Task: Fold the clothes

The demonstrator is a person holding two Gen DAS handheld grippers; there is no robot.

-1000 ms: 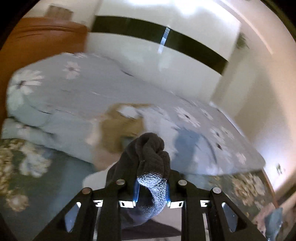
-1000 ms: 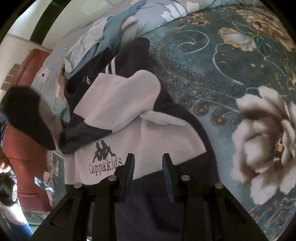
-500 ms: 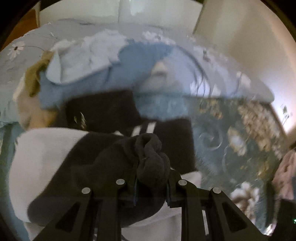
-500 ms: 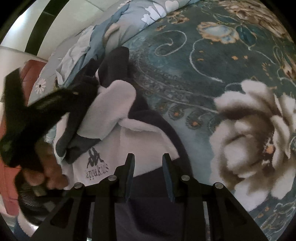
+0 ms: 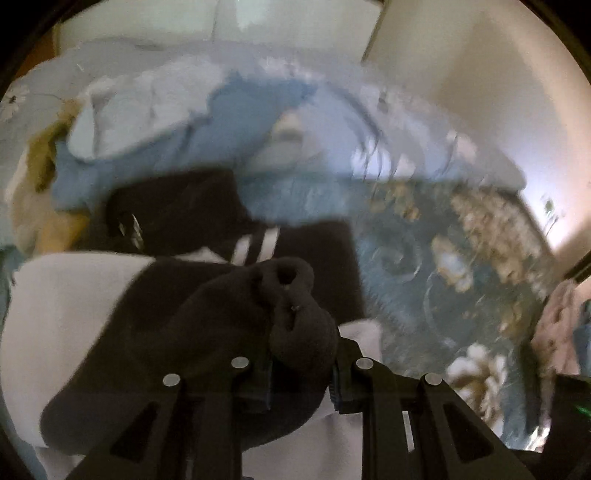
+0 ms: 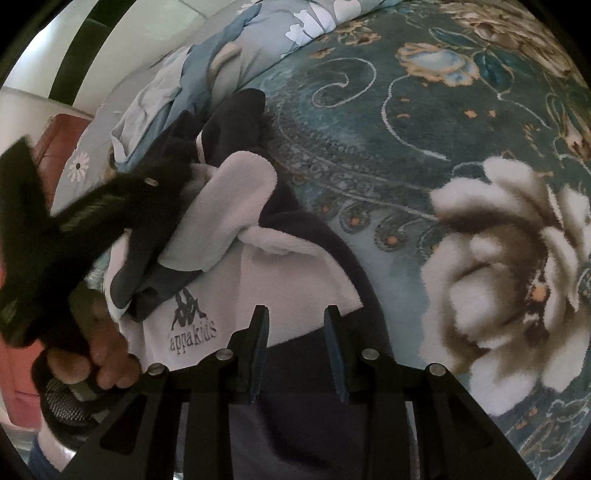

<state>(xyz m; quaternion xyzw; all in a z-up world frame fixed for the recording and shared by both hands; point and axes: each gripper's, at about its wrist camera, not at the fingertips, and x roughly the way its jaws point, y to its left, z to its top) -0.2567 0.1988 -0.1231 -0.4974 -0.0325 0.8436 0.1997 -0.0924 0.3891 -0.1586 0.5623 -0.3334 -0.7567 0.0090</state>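
Observation:
A white and dark navy fleece top [image 6: 258, 273] with a Kappa Kids logo [image 6: 192, 325] lies on the floral carpet [image 6: 424, 122]. My left gripper [image 5: 301, 354] is shut on a bunched dark sleeve end [image 5: 291, 314] of that top and holds it over the white body [image 5: 62, 306]. It also shows in the right wrist view [image 6: 110, 206], held in a hand. My right gripper [image 6: 295, 350] is open and empty, just above the top's lower part.
A pile of light blue and tan clothes [image 5: 166, 125] lies on a floral bedspread [image 6: 295, 26] beyond the top. A red-brown bed frame [image 6: 55, 129] is at the left. A pink garment [image 5: 554, 325] lies at the right.
My left gripper has swung down from facing the bed to over the fleece top, carrying the dark sleeve with it. My right gripper has shifted slightly and stayed open.

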